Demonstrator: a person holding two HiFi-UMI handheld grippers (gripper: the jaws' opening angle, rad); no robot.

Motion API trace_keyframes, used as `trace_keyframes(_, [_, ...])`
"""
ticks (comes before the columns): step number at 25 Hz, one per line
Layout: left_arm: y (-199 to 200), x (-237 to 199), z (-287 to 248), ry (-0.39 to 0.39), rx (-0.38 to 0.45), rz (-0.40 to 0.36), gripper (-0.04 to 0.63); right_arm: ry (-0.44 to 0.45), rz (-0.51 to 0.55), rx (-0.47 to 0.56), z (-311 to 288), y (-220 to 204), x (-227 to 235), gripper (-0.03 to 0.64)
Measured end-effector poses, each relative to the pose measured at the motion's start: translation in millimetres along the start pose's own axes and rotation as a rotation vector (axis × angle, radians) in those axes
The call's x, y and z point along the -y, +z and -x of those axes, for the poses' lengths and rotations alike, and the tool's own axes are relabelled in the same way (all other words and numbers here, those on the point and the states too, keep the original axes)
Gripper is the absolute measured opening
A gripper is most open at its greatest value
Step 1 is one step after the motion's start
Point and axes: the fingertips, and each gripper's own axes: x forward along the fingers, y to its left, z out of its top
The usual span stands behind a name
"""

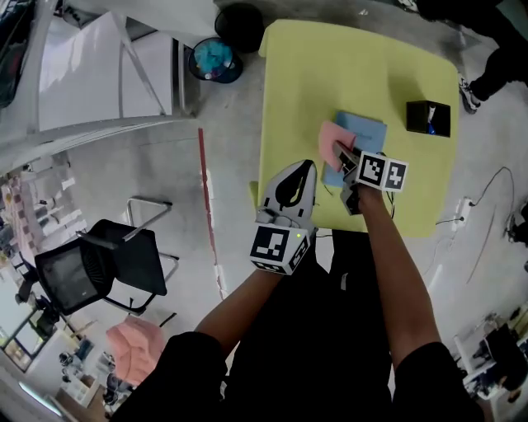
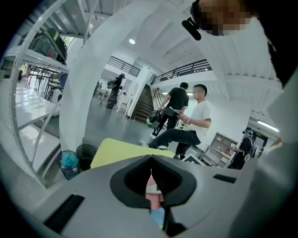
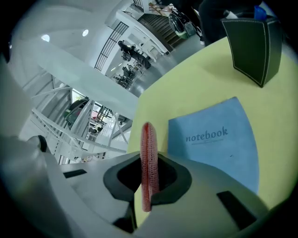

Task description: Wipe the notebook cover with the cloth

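Note:
A blue notebook (image 1: 363, 132) lies flat on the yellow-green table (image 1: 297, 91), its cover printed "notebook" (image 3: 219, 139). My right gripper (image 1: 343, 158) is shut on a pink cloth (image 1: 332, 142) and holds it on edge over the notebook's near-left side. In the right gripper view the cloth (image 3: 148, 139) stands upright between the jaws of the right gripper (image 3: 150, 159). The left gripper (image 1: 306, 167) hovers over the table's near-left part, left of the notebook. Its jaws meet at the tips with nothing held, as the left gripper (image 2: 151, 159) view shows.
A black leather pen holder (image 1: 428, 117) stands on the table right of the notebook, also seen as a dark holder (image 3: 253, 44). On the floor are a blue bin (image 1: 214, 59), a black bin (image 1: 239, 25) and a black chair (image 1: 107, 264). People (image 2: 186, 121) stand beyond the table.

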Motion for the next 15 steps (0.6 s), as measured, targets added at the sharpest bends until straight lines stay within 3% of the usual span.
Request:
trace_keyframes(7, [-19, -3, 1, -0.006, -0.038, 0.025, 0.015, -0.035, -0.045, -0.054, -17, -21, 21, 0.038])
trace_keyframes(15, [-34, -10, -4, 0.009, -0.048, 0.045, 0.014, -0.049, -0.027, -0.09, -28, -22, 32, 0.038])
